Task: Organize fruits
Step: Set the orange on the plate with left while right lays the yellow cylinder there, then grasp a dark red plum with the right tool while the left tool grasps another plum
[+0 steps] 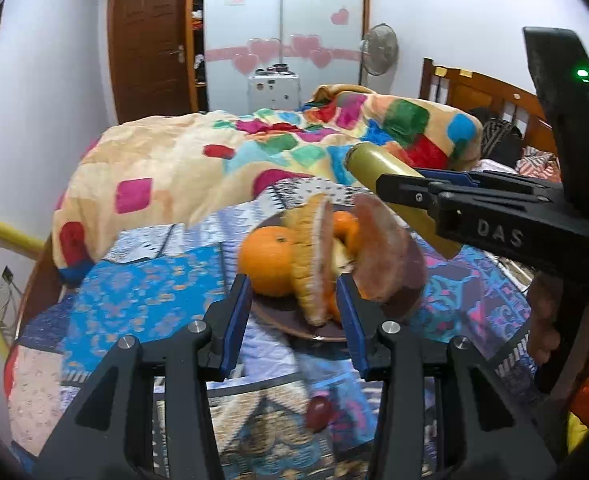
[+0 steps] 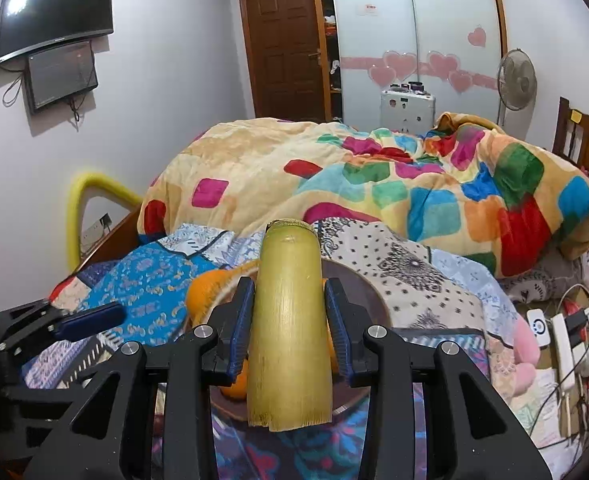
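Observation:
A brown plate (image 1: 278,320) sits on the patterned bedsheet with an orange (image 1: 266,258), more oranges behind it, and large cut fruit wedges (image 1: 314,260). My left gripper (image 1: 294,308) is open, its fingers either side of the front wedge at the plate's near rim. My right gripper (image 2: 288,320) is shut on a yellow-green sugarcane piece (image 2: 288,320) and holds it above the plate (image 2: 362,292). The cane also shows in the left wrist view (image 1: 378,166), over the plate's far right. A red grape-like fruit (image 1: 318,412) lies on the sheet in front of the plate.
A colourful blanket (image 1: 254,148) is heaped behind the plate. The wooden headboard (image 1: 490,96) stands at the right. Chargers and cables (image 2: 566,336) lie on the bed to the right. A yellow-rimmed mirror (image 2: 82,208) leans by the left wall.

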{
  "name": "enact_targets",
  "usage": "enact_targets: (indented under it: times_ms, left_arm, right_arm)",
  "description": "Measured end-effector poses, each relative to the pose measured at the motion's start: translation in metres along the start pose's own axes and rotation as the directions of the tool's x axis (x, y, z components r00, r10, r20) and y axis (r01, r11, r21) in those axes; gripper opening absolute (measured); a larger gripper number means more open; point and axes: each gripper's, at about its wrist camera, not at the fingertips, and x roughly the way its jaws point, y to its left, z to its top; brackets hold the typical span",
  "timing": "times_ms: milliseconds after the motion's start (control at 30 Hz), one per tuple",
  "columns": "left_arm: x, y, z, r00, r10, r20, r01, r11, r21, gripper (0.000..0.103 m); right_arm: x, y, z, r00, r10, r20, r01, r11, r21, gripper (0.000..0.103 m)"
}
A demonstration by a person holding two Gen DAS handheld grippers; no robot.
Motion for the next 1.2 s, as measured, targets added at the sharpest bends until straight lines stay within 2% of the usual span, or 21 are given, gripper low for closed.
enact_targets:
  times_ms: [233,467,733,867,1200]
  left_arm:
    - [0.005,0.023,-0.009,1.000,0.016,-0.013,-0.016,0.999,-0.029,0.044]
    - [0.011,0.026,-0.012,1.000,0.004,-0.025,-0.005,0.999,-0.041,0.044]
    - [0.001,0.017,-0.015,1.000,0.002,-0.026,-0.003,0.999,-0.037,0.044]
    - [-0.008,0.012,-0.018,1.000,0.002,-0.028,-0.003,0.999,-0.037,0.044]
    - [-0.023,0.004,-0.040,0.999,-0.002,-0.043,0.000,0.999,-0.046,0.061]
  right_arm:
    - [0.031,0.011,0.003,0.997,-0.021,-0.073,0.021,1.000,0.000,0.033]
    - [0.028,0.021,0.000,0.997,-0.047,-0.069,0.043,0.997,-0.064,0.036]
    - [-0.002,0.016,-0.012,0.997,-0.052,-0.051,0.047,0.995,-0.092,0.037]
    - [-0.024,0.011,-0.028,0.998,-0.039,-0.044,0.035,0.996,-0.085,0.044]
    - [-0.052,0.003,-0.073,0.998,-0.012,-0.065,0.007,0.997,-0.071,0.046]
